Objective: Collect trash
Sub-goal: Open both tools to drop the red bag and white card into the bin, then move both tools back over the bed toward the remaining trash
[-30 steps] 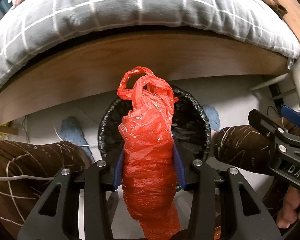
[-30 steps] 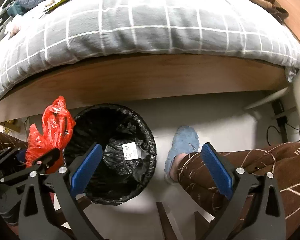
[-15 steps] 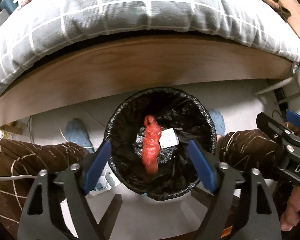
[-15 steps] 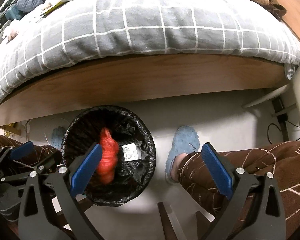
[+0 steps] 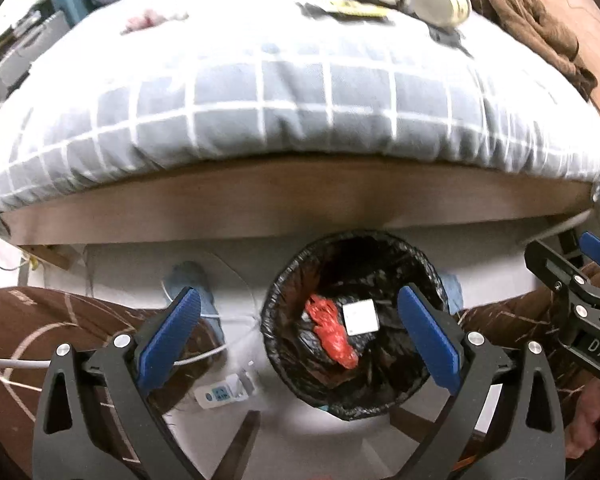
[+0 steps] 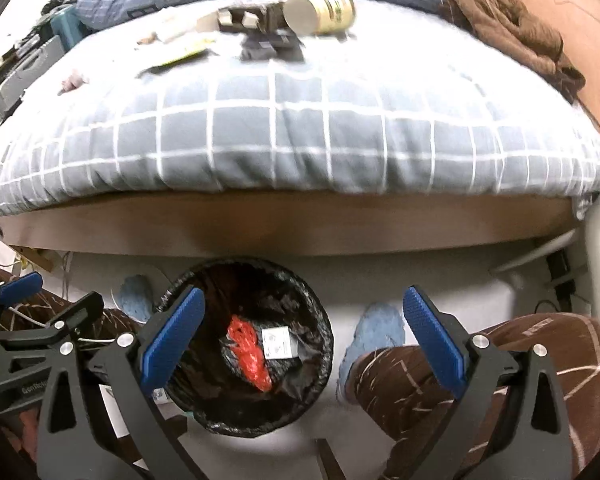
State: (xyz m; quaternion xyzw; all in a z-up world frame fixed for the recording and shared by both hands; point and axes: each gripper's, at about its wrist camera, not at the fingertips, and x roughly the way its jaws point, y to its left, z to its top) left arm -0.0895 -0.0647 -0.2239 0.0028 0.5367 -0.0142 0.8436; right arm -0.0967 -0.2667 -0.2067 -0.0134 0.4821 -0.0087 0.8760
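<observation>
A red plastic bag (image 5: 332, 334) lies inside the black-lined trash bin (image 5: 284, 280) on the floor by the bed, next to a white card (image 5: 360, 317). The bag (image 6: 248, 350) and the bin (image 6: 320, 320) also show in the right wrist view. My left gripper (image 5: 300, 336) is open and empty, held above the bin. My right gripper (image 6: 300, 338) is open and empty, to the right of the bin. On the bed lie a paper cup (image 6: 320, 7), a yellow wrapper (image 6: 184, 54), small boxes (image 6: 244, 20) and a dark packet (image 6: 270, 50).
The bed with a grey checked duvet (image 5: 280, 100) and wooden side board (image 5: 300, 200) stands behind the bin. The person's knees in brown trousers (image 6: 480, 360) and blue slippers (image 6: 376, 332) flank the bin. A brown cloth (image 6: 512, 28) lies at the bed's right. A power strip (image 5: 220, 392) lies on the floor.
My left gripper opened and let go of the red bag, which fell into the bin. Both grippers then rose and tilted up, bringing the bed top into view.
</observation>
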